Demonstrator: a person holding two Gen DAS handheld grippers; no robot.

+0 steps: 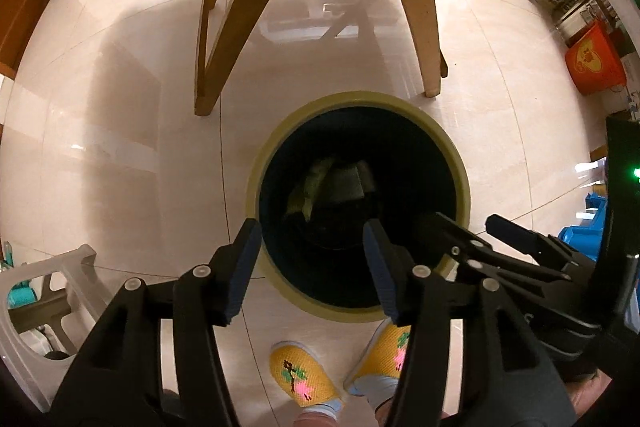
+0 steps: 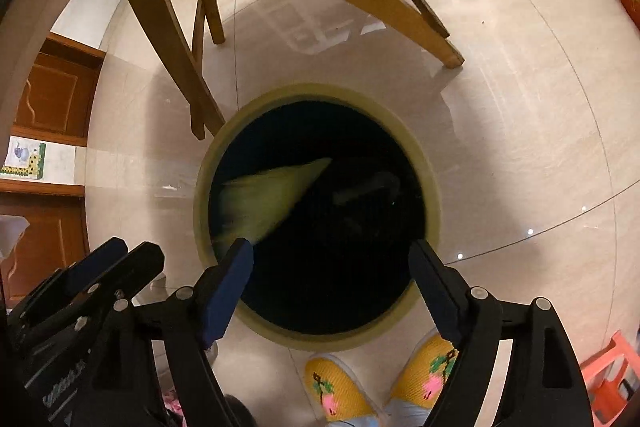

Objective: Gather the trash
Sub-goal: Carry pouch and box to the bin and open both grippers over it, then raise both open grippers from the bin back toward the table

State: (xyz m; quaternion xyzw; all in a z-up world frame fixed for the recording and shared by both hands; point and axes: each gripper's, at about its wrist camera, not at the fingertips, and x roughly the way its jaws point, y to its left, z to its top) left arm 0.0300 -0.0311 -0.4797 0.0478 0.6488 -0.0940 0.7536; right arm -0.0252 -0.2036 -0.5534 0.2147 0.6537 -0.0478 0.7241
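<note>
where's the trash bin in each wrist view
Left wrist: trash bin sits centre, slightly right, its near rim behind the left gripper.
Right wrist: trash bin sits centre, above the right gripper.
Shared landmark: yellow slippers, just below the bin.

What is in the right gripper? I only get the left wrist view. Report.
Observer: Nothing. The right gripper is open, with no object between its pads.
Operator: Tell me what lies near it in the bin.
Observer: A yellow-green piece, motion-blurred, is inside the bin mouth, just past one fingertip.
Operator: Check the floor on that side.
Observer: A red stool stands at the view's right edge, beyond the slippers.
</note>
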